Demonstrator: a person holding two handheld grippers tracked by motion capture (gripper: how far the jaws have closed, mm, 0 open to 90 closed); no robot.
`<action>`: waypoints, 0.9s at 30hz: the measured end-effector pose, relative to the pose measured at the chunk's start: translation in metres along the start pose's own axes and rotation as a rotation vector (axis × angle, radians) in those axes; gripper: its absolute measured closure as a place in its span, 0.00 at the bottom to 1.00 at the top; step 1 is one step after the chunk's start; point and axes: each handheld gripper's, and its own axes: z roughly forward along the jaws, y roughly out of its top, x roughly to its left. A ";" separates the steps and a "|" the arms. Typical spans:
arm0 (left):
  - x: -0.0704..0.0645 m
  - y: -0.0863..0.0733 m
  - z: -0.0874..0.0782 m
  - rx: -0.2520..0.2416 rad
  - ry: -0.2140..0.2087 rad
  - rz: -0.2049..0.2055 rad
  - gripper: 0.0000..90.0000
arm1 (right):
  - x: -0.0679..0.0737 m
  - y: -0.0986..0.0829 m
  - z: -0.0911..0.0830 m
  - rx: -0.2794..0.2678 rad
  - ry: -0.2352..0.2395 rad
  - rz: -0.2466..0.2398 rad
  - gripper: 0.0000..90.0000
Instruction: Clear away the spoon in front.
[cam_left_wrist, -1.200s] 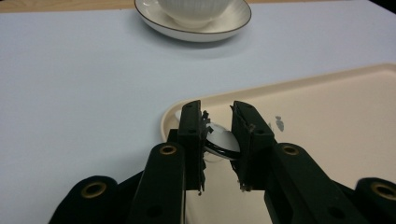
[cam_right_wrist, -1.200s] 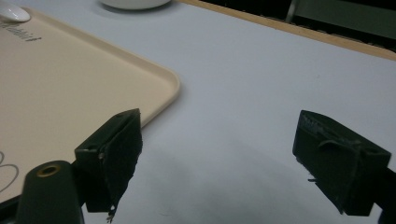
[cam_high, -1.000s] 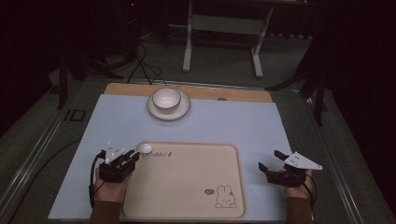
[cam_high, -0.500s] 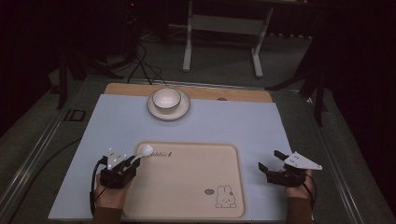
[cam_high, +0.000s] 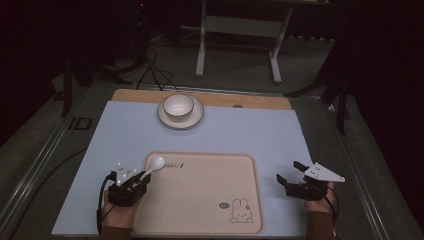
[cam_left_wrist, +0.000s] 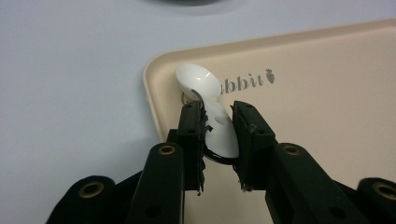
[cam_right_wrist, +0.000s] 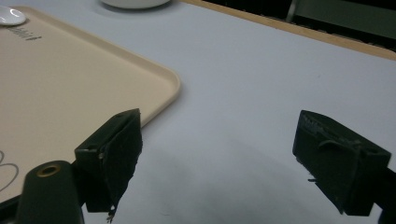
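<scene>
— Where's the white spoon (cam_left_wrist: 208, 109)?
— Over the beige tray's (cam_high: 200, 200) far-left corner, bowl end on the tray, handle angled back toward the near-left.
— Its look?
— Glossy, short, ceramic-like.

Both grippers are black. The left gripper (cam_left_wrist: 217, 140) has brass-ringed screw holes behind its jaws; the right gripper (cam_high: 292, 174) carries a grey three-cornered plate and black cable.

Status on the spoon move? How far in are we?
Done: the left gripper is shut on the white spoon, whose bowl end sits at the near-left corner of the beige tray.
In hand: placing the spoon on the tray.
Left: probably releasing it. The bowl sits on its saucer at the far edge, untouched. The right gripper waits open beside the tray.
</scene>
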 end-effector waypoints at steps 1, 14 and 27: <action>0.000 0.000 0.000 0.003 -0.001 0.001 0.82 | 0.000 0.000 0.000 0.001 0.000 0.000 0.17; -0.005 -0.005 0.001 0.034 -0.018 0.000 0.76 | 0.000 0.000 0.000 0.002 -0.001 -0.002 0.17; 0.003 0.000 0.002 0.017 -0.035 -0.006 0.54 | 0.000 0.000 0.000 0.000 0.001 -0.003 0.17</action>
